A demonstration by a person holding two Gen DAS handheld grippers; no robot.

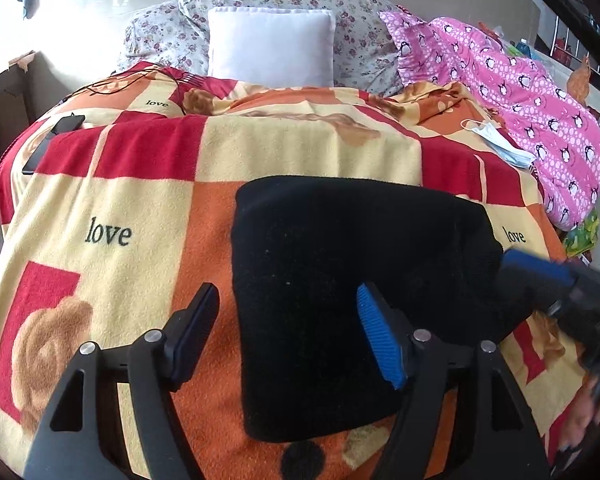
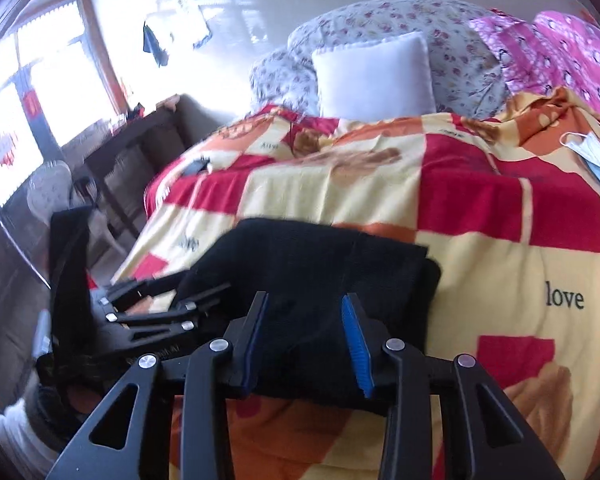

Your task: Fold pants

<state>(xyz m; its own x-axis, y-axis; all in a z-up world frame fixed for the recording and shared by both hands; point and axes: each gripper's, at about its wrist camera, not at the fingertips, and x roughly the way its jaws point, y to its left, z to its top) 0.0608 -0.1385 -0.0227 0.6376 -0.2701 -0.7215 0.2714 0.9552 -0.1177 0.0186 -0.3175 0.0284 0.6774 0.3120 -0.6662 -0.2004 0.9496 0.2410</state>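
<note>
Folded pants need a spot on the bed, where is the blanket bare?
Bare blanket lies left of the black pants, short of the phone, and beyond them up to the white pillow. The right edge is crowded: face mask, pink penguin bedding.

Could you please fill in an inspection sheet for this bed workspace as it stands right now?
Surface: bed under a checked "love" blanket, red, cream and orange.
Job's things: black pants, folded into a compact rectangle, lying flat.
Clutter: phone, face mask, pink penguin cloth, white pillow.
Grippers: left gripper open, straddling the pants' left edge; right gripper open over the pants, nothing pinched.
Cables: dark cord on the blanket near the phone.
Surroundings: bright window, dark wooden furniture.
</note>
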